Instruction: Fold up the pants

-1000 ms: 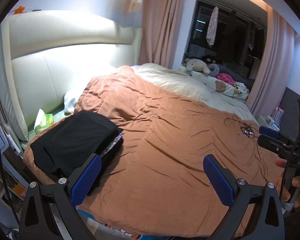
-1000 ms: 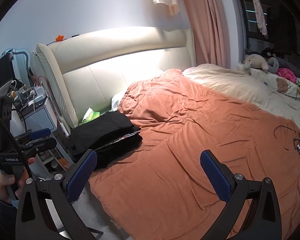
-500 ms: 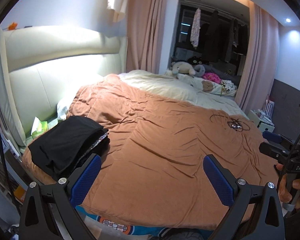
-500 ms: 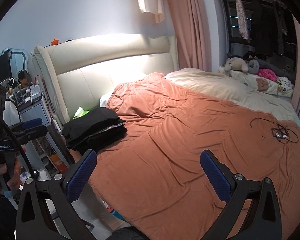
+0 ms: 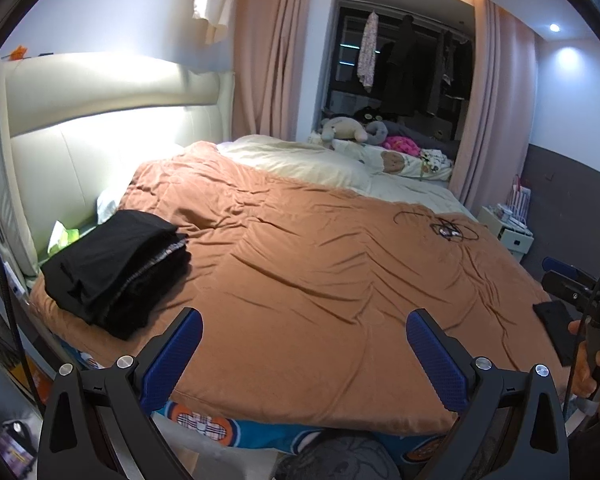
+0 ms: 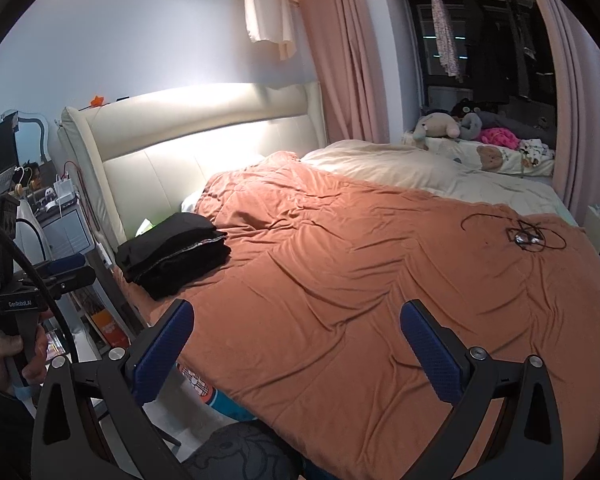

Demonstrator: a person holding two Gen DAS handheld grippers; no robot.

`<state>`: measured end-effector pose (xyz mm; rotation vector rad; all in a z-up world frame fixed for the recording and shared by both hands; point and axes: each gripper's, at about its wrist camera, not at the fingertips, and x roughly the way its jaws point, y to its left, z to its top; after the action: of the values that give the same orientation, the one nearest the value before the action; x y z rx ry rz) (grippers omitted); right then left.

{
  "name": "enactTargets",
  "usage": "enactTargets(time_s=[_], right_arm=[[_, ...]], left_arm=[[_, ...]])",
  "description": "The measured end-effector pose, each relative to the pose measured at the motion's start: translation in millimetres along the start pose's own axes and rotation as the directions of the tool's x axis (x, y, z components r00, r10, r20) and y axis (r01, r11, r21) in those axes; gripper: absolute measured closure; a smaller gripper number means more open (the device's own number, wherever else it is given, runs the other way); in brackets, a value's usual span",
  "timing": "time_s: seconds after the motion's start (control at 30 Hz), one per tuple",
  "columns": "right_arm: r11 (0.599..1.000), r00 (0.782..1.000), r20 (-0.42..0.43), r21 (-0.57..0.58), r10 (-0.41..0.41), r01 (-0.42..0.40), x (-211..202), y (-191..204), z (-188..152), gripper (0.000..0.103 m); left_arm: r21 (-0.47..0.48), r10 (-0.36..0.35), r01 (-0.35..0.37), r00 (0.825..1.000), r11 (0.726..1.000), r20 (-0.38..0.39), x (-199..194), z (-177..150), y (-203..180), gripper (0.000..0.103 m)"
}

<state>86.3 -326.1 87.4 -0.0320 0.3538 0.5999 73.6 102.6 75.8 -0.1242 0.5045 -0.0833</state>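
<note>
Clearly the folded black pants (image 5: 114,270) lie at the bed's (image 5: 320,300) head-end corner, nearest the left gripper (image 5: 304,354). Both it and the right gripper (image 6: 296,344) gape empty.

Left gripper (image 5: 304,354), right gripper (image 6: 296,346): black angular frames, blue textured finger pads (image 5: 171,356), silver screws; black cable at frame left; white lettering on handles.

Left tongs (image 5: 304,354) spread wide, empty; right tongs (image 6: 296,346) likewise, held level alongside.
</note>
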Motion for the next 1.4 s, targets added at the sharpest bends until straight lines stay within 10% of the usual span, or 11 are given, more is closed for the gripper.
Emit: enactTargets(time_s=[1.4], right_arm=[[0.983,0.982,0.035,0.013,-0.185,0.185,-93,41,-90,0.0]], left_arm=[[0.053,-0.064,0.058,0.993,0.997,0.104,-63,-87,-87,0.0]])
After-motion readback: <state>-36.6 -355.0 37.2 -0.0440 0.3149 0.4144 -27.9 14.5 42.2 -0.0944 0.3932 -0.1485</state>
